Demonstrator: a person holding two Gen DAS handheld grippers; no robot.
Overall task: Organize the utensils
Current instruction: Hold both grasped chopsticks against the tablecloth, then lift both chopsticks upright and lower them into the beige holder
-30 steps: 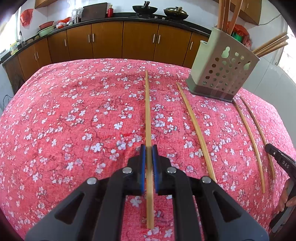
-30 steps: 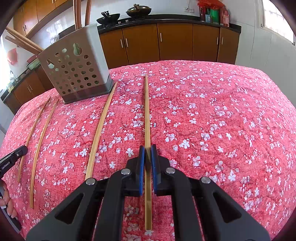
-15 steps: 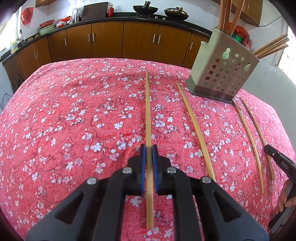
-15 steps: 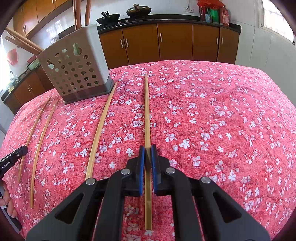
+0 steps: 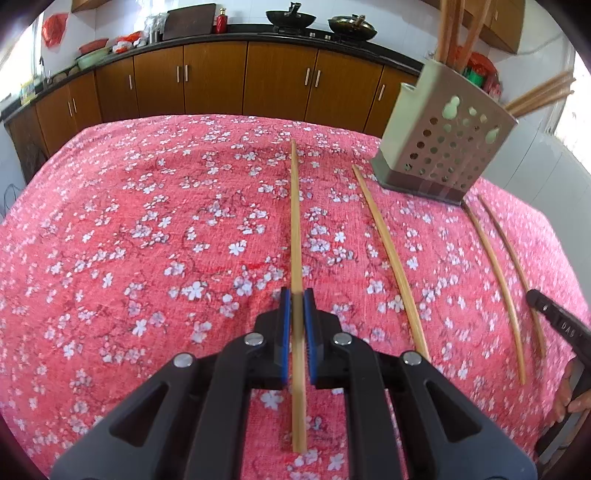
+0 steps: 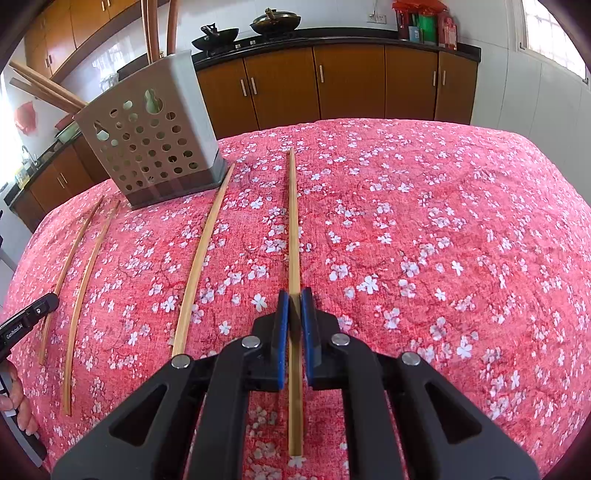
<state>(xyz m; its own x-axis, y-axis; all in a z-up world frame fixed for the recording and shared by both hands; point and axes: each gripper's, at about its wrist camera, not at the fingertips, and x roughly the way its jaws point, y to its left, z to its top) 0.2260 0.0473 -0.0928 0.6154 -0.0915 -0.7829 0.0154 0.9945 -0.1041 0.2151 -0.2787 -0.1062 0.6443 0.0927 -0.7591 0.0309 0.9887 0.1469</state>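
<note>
On the surface (image 5: 110, 240): I count loose chopsticks beside the holder (image 5: 443, 155).
Left claw (image 5: 296, 306): pinching a chopstick (image 5: 295, 221).
Right claw (image 6: 294, 306): pinching another chopstick (image 6: 292, 221).
Handling: I judge them light, stiff, slippery; grip near the thick end.

Red tablecloth (image 5: 147, 229) with white blossoms spreads across the foreground. Behind it runs a row of brown cabinets (image 5: 214, 85); on the dark counter above them sit two black woks (image 5: 291, 18), a red bottle (image 5: 221, 26) left of those.
</note>
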